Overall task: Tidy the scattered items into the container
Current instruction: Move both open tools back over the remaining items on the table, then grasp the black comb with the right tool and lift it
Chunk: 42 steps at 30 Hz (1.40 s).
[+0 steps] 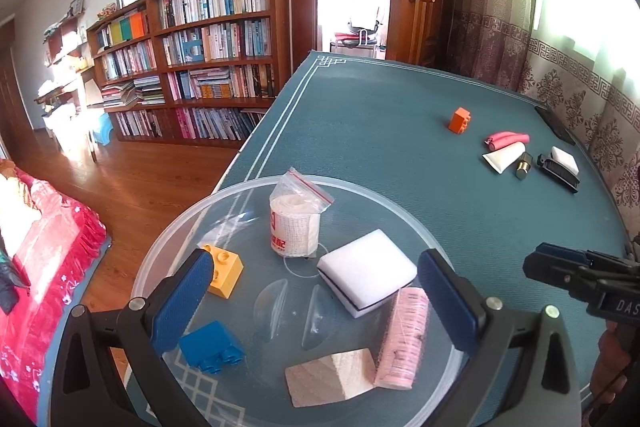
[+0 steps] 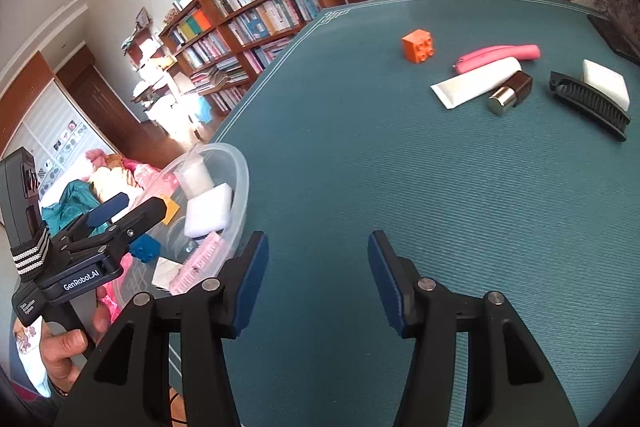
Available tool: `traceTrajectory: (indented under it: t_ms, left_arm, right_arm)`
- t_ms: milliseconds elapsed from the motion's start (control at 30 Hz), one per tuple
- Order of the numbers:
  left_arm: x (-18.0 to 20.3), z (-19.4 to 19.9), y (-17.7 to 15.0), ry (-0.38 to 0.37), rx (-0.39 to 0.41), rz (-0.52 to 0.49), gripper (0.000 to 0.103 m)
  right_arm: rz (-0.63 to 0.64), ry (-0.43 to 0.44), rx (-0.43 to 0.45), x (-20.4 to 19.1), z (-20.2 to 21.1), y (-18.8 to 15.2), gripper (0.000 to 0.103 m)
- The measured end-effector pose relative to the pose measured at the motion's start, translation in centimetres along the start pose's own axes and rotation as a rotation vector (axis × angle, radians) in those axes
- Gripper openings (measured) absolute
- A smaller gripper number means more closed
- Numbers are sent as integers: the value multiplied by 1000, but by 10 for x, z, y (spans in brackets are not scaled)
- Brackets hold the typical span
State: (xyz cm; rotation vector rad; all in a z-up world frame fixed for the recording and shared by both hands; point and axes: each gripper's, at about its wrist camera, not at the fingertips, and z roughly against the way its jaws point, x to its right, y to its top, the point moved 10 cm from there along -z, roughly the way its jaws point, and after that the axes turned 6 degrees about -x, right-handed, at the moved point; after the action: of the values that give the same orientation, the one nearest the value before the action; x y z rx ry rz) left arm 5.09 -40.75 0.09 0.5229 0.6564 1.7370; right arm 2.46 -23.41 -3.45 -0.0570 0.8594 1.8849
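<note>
Six items already lie in the clear bowl [image 1: 160,247] — six more wait far right on the bench [image 2: 360,167], orange brick [image 2: 419,45] included; both grippers' fingers open, empty.

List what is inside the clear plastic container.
Inside the container: bagged bandage roll, white sponge, yellow brick, blue brick, pink thread spool, wooden block. The left gripper's fingers cover part of the floor.
</note>
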Motion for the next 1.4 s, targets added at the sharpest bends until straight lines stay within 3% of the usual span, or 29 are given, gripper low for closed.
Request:
traceTrajectory:
  t_ms: [667,1133,1333,1400]
  left_arm:
    - [110,-15,14,-125,-12,-149,102]
    - [171,-40,17,-174,-55,-213,102]
    - [179,-48,17,-180,-73,-218,102]
    - [180,-51,17,-180,-80,-219,102]
  right_arm:
    - [-101,-179,59,102,42,6,56]
    - [-229,-363,149,214,74,56,56]
    - [-271,-409,153,253,72,77,56]
    - [-304,-382,148,262,67,83,56]
